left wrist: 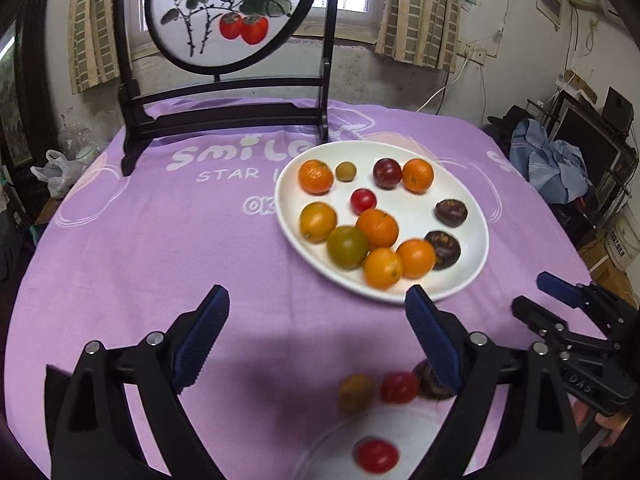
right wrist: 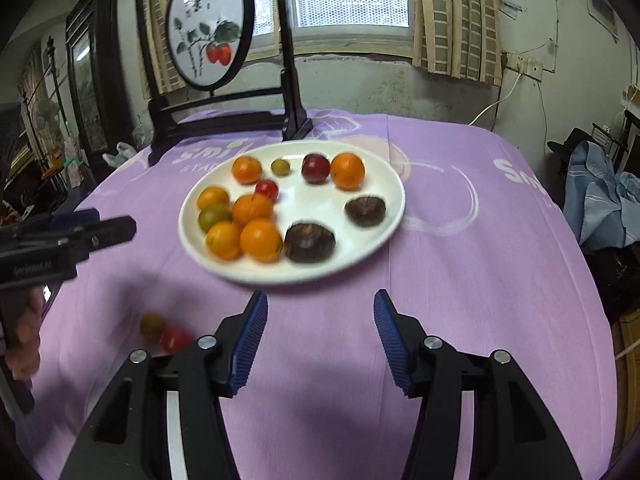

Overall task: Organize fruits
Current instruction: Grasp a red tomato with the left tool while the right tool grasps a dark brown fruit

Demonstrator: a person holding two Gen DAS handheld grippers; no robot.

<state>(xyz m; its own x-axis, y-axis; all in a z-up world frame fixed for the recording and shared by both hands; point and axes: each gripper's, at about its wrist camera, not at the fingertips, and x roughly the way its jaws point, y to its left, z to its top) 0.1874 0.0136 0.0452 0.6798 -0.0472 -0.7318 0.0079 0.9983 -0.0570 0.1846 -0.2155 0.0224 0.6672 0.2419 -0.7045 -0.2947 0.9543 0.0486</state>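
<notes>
A white plate [left wrist: 476, 240] [right wrist: 396, 204] on the purple tablecloth holds several fruits: oranges [left wrist: 316, 176] [right wrist: 347, 171], small red tomatoes [left wrist: 363, 201] [right wrist: 267, 189], a dark red plum [left wrist: 387, 173] [right wrist: 315, 168] and dark brown fruits [left wrist: 451, 212] [right wrist: 365, 211]. Near me a second white plate [left wrist: 332, 444] holds a red tomato [left wrist: 377, 455]; a green-yellow fruit [left wrist: 356, 392] [right wrist: 152, 323], a red tomato [left wrist: 399, 387] [right wrist: 174, 339] and a dark fruit [left wrist: 426, 380] lie beside it. My left gripper [left wrist: 316, 300] is open and empty above the cloth. My right gripper [right wrist: 320, 304] is open and empty before the big plate.
A dark wooden stand with a round painted screen [left wrist: 232, 12] [right wrist: 208, 24] stands at the table's far edge. The right gripper shows in the left wrist view [left wrist: 560, 304], the left gripper in the right wrist view [right wrist: 80, 232]. Clutter and clothes [right wrist: 600, 196] lie beyond the table's right edge.
</notes>
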